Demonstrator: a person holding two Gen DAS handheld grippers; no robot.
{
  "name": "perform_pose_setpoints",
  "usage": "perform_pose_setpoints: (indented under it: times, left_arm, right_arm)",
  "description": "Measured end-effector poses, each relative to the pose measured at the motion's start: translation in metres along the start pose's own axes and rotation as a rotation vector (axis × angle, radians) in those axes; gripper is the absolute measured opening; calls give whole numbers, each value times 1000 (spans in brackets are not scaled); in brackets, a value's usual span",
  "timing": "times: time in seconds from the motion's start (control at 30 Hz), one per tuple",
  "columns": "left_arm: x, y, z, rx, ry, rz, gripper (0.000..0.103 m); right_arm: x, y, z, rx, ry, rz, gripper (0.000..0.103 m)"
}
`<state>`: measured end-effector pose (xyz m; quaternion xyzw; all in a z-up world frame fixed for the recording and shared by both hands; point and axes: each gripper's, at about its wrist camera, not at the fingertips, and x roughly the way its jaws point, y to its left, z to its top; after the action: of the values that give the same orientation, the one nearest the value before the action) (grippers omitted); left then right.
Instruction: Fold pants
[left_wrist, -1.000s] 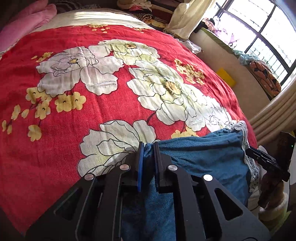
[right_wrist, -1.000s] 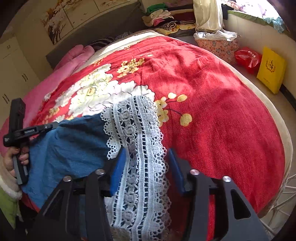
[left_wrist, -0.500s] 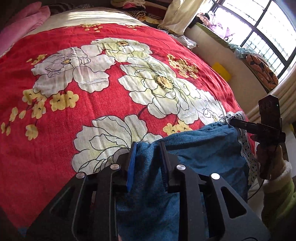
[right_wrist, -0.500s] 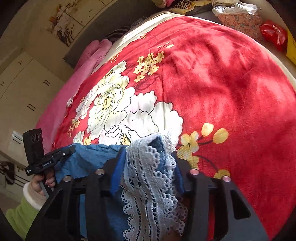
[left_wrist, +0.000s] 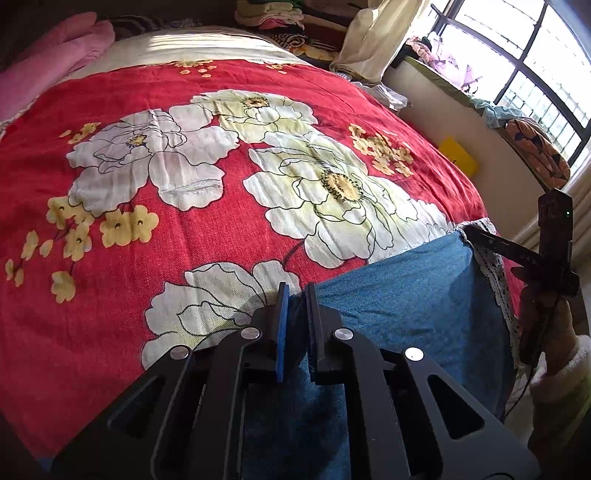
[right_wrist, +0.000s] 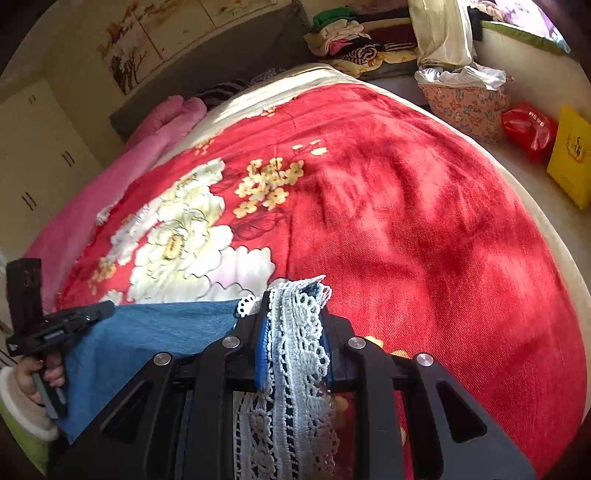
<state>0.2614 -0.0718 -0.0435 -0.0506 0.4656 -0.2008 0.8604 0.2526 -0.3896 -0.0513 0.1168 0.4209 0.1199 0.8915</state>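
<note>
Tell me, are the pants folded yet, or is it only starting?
Only starting. Done: both grippers have hold of the blue pants. The left gripper pinches the plain denim edge, and the right gripper, whose jaws have just closed, clamps the white lace trim. In hand: the pants are stretched between them over the red flowered bedspread. Left: no fold shows yet, so all the folding remains.

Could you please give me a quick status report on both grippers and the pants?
Left gripper shut on pants denim edge. Right gripper has just closed on lace trim. Pants stretched between them over red bedspread. Nothing in the way.
</note>
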Motion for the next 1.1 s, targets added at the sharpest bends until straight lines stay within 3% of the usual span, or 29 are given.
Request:
perform_pose_setpoints:
  times: [0.1, 0.2, 0.33, 0.4, 0.53, 0.6, 0.67, 0.87, 1.0, 1.1]
  left_arm:
    - [4, 0, -2, 7, 3, 11, 3]
    - [-5, 5, -2, -19, -8, -30, 8]
    - [-41, 16, -3, -79, -63, -56, 30]
    - [-62, 19, -8, -86, -88, -61, 35]
    - [-104, 30, -27, -95, -138, 11, 48]
    - [-121, 38, -43, -98, -143, -4, 54]
    - [-127, 41, -57, -81, -124, 30, 55]
    - [-125, 5, -101, 97, -53, 119, 55]
    - [-116, 21, -142, 52, 19, 234, 55]
    - [-127, 42, -161, -10, -2, 168, 53]
  right_arm:
    - [3, 5, -1, -35, 3, -34, 22]
    - [-15, 3, 0, -28, -29, -47, 38]
    - [-57, -1, -4, 9, -103, -19, 50]
    - [-75, -1, -12, 17, -132, 2, 59]
    - [-87, -4, -33, 62, -113, 58, 66]
    - [-83, -7, -45, 84, -77, 70, 67]
    - [-76, -11, -56, 102, -41, 53, 67]
    - [-67, -4, -81, 75, 27, 27, 66]
    - [-64, 6, -89, -18, 29, -57, 62]
    - [-61, 8, -90, -28, 26, -77, 62]
